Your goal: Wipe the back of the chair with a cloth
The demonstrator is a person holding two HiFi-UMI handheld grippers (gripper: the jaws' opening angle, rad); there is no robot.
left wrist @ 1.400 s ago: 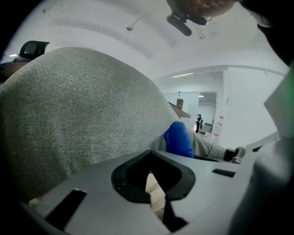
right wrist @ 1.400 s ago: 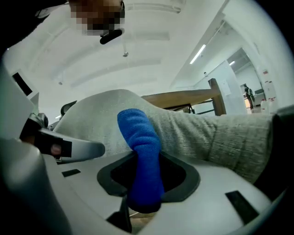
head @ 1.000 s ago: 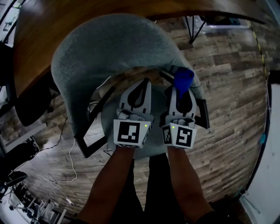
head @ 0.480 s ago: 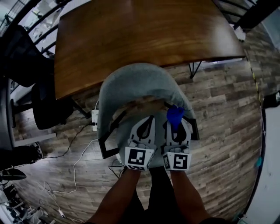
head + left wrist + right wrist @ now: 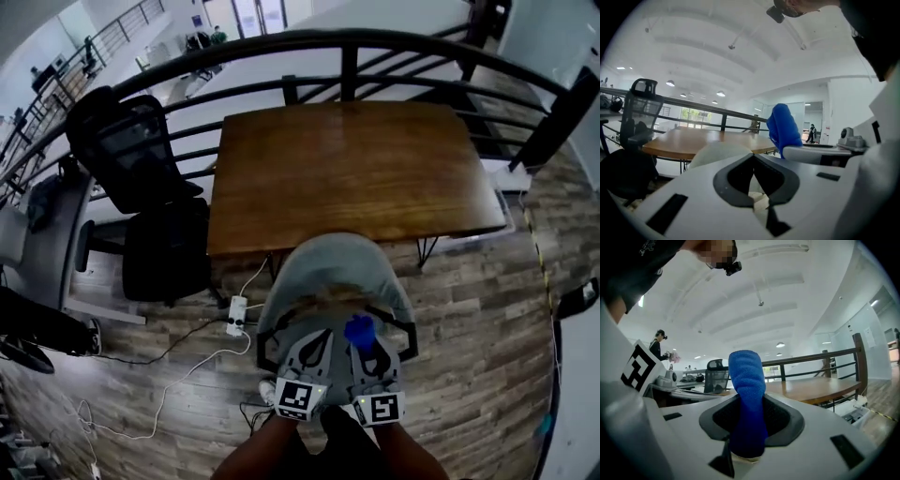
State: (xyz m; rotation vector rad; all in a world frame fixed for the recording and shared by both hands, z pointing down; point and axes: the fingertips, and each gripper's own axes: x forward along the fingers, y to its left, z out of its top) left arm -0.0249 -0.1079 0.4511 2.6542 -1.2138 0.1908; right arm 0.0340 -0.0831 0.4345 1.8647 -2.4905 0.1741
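**Head view only.** The grey chair (image 5: 328, 255) stands on the plank floor (image 5: 469, 309) at the near edge of the wooden table (image 5: 352, 169). Its curved back is toward the table. A dark railing (image 5: 349, 42) runs behind the far edge of the table. Black office chairs (image 5: 159, 216) stand off the left edge of the table. A white power strip (image 5: 235, 315) lies on the floor just left of the chair.

**Left gripper view only.** The left gripper (image 5: 753, 155) has its jaws together at the tips, with nothing between them. The pale chair back (image 5: 717, 151) shows just beyond the jaws, and the table (image 5: 701, 139) lies behind it. The blue cloth (image 5: 783, 129) stands up at the right, above the right gripper (image 5: 820, 153).

**Right gripper view only.** The right gripper (image 5: 749, 404) is clamped on the cloth (image 5: 747, 385). The cloth rises upright out of the jaws as a folded roll. The left gripper's marker cube (image 5: 638, 367) shows at the left edge of the view.

**Pose.** Both forearms enter from the bottom edge of the head view. The left gripper (image 5: 317, 339) and the right gripper (image 5: 366, 345) lie side by side, close together. Both point forward over the near part of the chair. The cloth (image 5: 359, 330) sits between the chair's armrests and is clear of the back.
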